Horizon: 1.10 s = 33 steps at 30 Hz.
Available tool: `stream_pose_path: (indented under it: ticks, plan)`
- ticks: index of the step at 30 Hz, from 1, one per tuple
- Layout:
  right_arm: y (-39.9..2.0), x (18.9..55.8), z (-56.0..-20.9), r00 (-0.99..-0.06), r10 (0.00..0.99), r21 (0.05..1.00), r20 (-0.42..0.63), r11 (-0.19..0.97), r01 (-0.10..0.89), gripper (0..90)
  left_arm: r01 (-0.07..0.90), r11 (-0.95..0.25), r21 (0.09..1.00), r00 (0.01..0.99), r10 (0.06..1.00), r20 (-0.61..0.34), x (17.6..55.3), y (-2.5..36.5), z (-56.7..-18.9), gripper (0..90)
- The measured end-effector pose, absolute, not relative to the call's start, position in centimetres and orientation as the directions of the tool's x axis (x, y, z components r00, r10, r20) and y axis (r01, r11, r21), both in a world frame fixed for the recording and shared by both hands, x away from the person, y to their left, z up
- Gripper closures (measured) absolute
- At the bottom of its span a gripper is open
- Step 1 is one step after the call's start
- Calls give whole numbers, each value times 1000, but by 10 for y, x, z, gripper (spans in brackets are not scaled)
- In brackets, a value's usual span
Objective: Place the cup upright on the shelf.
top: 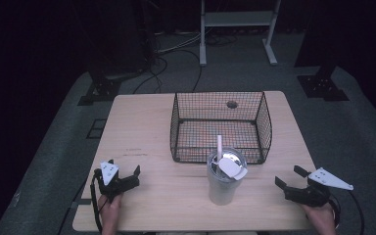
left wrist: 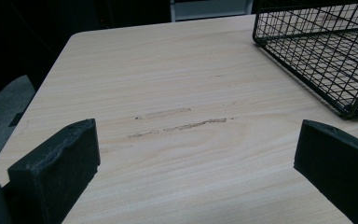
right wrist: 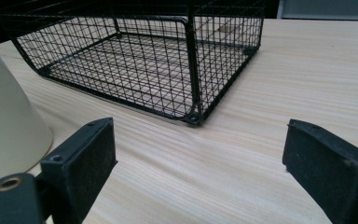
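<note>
A pale tumbler [top: 223, 178] with a lid and a white straw stands near the front of the wooden table [top: 142, 122], just in front of a black wire basket [top: 220, 126]. My left gripper [top: 123, 172] rests open at the front left, jaws wide apart over bare wood [left wrist: 191, 154]. At the front right my right gripper [top: 289, 177] is also open, nothing between its jaws. In the right gripper view the tumbler's side [right wrist: 7, 121] is at the left and the basket's near corner [right wrist: 193, 112] lies ahead. The basket's corner [left wrist: 349, 109] appears at the right of the left gripper view.
The basket looks empty, and a round hole in the tabletop [top: 232, 104] shows behind it. Scuff marks [left wrist: 182, 122] streak the wood ahead of the left gripper. Beyond the table are a grey floor, cables and a metal stand [top: 237, 29].
</note>
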State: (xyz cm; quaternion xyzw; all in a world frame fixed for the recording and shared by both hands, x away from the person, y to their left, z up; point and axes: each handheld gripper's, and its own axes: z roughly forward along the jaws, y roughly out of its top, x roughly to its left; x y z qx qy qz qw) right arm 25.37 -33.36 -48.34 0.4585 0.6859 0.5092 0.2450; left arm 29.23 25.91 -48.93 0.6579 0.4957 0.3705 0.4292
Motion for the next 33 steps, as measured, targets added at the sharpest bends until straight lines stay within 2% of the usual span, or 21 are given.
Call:
stream_pose_path:
  ticks: [13,22,33]
  plan:
    - [-321,251,-462,-552,828,935,97,114,336,88,334,-143,932,237,969,64,292,259,-489,0]
    - [-296,246,-443,-668,744,924,-1,256,284,87,333,-147,931,238,969,68,292,259,-489,0]
    - [-273,243,-439,-745,667,913,-7,308,267,87,333,-144,932,236,970,65,292,259,-489,0]
